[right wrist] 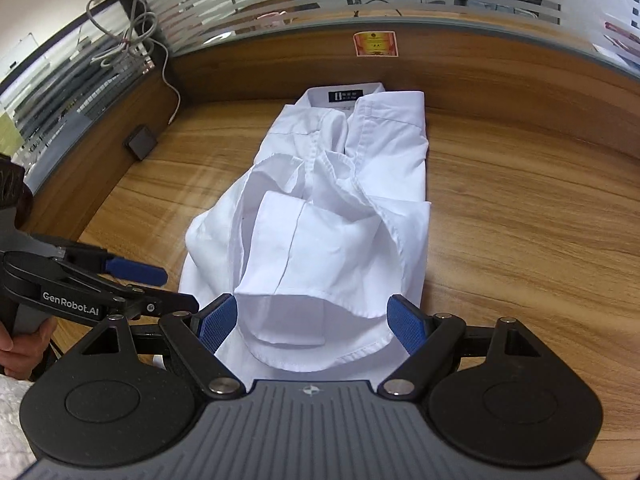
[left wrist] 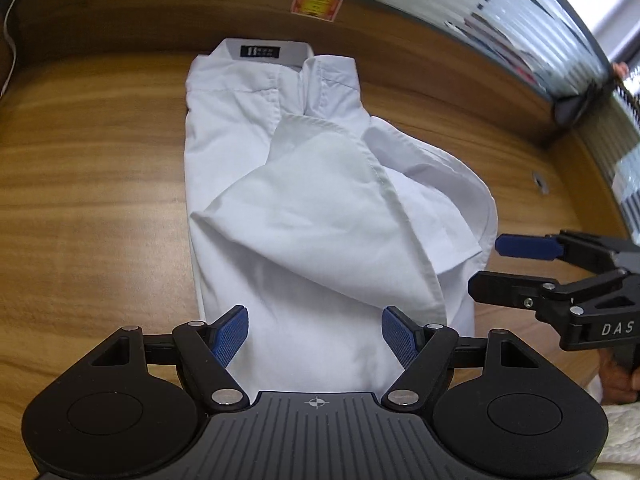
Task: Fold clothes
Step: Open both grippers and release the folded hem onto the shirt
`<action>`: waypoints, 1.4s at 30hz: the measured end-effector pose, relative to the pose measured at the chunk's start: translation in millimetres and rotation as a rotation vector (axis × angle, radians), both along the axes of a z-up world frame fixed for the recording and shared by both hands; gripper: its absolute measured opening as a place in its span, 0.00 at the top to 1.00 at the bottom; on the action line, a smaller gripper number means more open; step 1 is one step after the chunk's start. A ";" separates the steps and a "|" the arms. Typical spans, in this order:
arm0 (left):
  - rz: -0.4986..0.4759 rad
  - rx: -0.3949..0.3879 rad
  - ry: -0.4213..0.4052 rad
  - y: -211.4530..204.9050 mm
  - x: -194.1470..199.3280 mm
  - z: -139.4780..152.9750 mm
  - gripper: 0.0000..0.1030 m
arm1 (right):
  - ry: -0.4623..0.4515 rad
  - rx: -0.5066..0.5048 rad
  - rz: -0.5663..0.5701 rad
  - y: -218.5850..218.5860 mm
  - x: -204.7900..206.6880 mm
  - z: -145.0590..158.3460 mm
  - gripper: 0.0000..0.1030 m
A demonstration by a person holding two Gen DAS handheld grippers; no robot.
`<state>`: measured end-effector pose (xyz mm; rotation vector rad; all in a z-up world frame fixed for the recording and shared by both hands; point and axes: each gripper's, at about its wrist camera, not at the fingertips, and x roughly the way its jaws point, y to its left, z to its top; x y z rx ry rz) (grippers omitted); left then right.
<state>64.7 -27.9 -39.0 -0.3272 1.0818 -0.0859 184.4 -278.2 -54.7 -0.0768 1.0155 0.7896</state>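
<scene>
The near hem of the white shirt (left wrist: 320,216) runs under the body of the left gripper (left wrist: 316,334) behind its jaws, so that edge is hidden; in the right wrist view the same hem slips beneath the right gripper (right wrist: 312,322). The dark collar label (left wrist: 259,51), far ahead of the jaws, carries print too small to read. So does the red-and-yellow sticker (right wrist: 375,43) on the wooden wall beyond. The person's hand (left wrist: 620,380), to the right of the left jaws, is cut off by the frame edge. A pale textured cloth (right wrist: 12,416), perhaps a sleeve, is cropped at the corner.
</scene>
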 end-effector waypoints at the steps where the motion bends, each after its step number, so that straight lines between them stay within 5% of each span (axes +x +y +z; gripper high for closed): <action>1: -0.011 0.002 -0.001 -1.7 0.5 0.5 0.26 | -0.005 -0.004 0.002 0.3 -1.4 0.0 0.16; 30: -0.205 0.134 0.006 -39.6 12.0 -4.1 0.28 | -0.144 -0.130 0.090 -34.1 -21.0 -35.6 0.16; 37: -0.213 0.143 -0.012 -42.5 15.9 -7.1 0.33 | -0.159 -0.129 0.059 -21.5 -13.1 -44.1 0.16; 42: -0.163 0.122 -0.049 -35.1 24.1 -7.0 0.46 | -0.178 -0.120 0.076 -8.9 -5.3 -42.6 0.16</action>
